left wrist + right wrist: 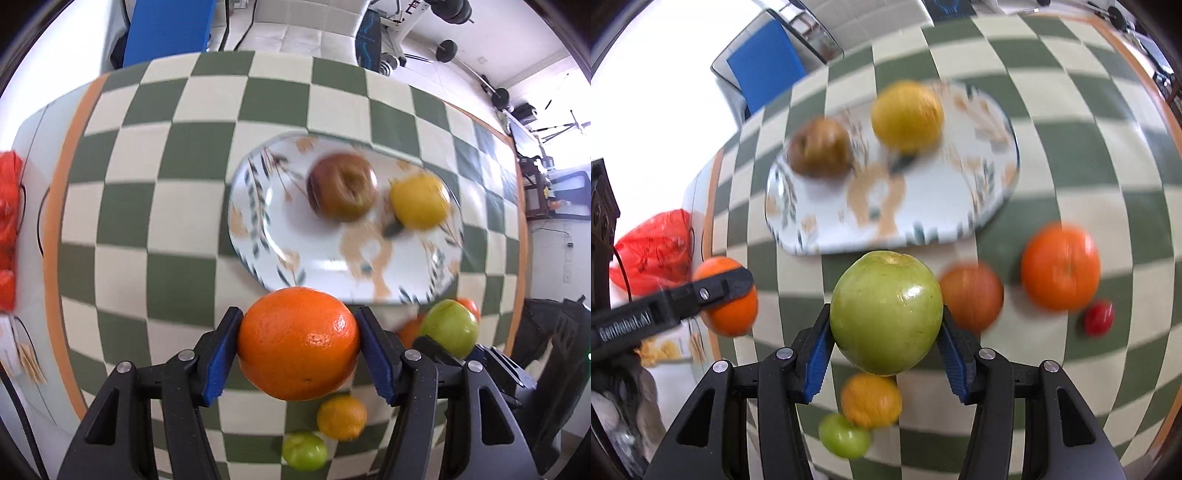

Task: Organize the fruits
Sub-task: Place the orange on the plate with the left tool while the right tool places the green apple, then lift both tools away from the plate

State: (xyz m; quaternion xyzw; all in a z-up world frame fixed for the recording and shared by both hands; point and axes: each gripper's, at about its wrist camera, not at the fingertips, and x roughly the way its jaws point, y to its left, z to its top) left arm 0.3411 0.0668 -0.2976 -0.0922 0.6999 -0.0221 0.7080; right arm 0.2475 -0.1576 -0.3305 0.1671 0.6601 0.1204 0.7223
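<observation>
Now both grippers are loaded and off the cloth. The left gripper (298, 347) is clenched on an orange (298, 343), blue pads pressed to its two sides; the fruit hangs clear above the checked cloth (147, 206), just near of the plate (251, 236). The right gripper (885, 317) grasps a green apple (886, 312) the same way, also held on the near side of the plate. In the right view the orange shows at far left, held in the other claw.

On the plate: a brown apple (341, 186) at left, a lemon (421, 201) right of it, touching or nearly so; blur hides which. The near half of the plate is bare.

Loose on the cloth: a small orange (871, 400) and a small green fruit (844, 435) near and below the grippers, a reddish fruit (971, 295), a big orange one (1060, 267) and a little red one (1100, 317) to the right.

Risks, as I judge them:
- Round, smooth fruit held on two narrow pads; a tilt or jolt could let either slip and drop among the loose fruit.
- Both hands heading for the same bare patch could knock claws together.
- Setting down hard against the lemon or brown apple could roll them off the shallow rim.
- A release too high would let the fruit roll.
</observation>
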